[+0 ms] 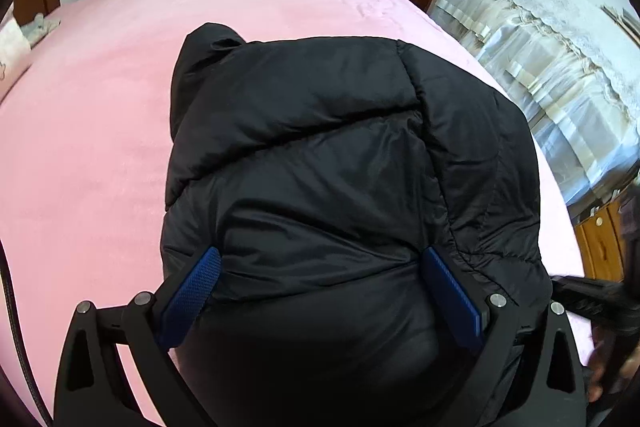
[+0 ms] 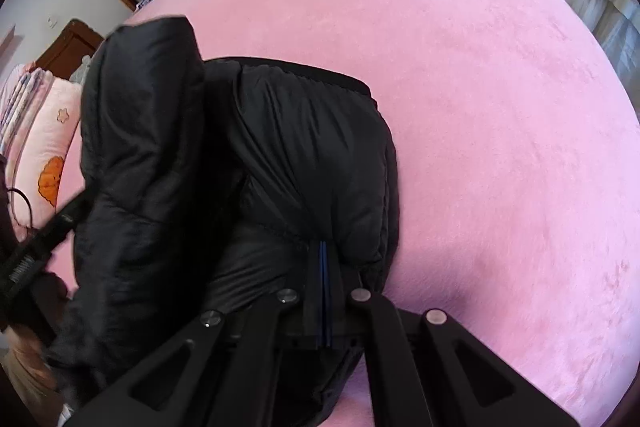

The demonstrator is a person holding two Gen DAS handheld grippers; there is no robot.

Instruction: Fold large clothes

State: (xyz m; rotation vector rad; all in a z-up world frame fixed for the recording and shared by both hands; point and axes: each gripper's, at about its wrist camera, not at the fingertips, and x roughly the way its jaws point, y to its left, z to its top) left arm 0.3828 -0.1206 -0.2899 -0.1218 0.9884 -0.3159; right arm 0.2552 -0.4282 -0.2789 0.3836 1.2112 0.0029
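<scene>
The black puffy jacket lies bunched on the pink bed; the left hand-held gripper is spread wide w/ the jacket bulging between its blue pads, not squeezed; the right hand-held gripper is pressed together, pinching a jacket fold near the bed's edge.

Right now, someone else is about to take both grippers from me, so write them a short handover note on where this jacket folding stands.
Left gripper: jaws open, blue pads straddling a bulge of the black quilted puffer jacket, not pinching.
Right gripper: shut, pads together at the jacket's near edge; any fabric caught between them cannot be seen.
Jacket: bunched in a bulky, partly folded heap on the pink plush bed cover, one part standing up at the left of the right wrist view.
Done: jacket gathered into a rough bundle.
Left: flatten it, finish the folds, square it up.
</scene>
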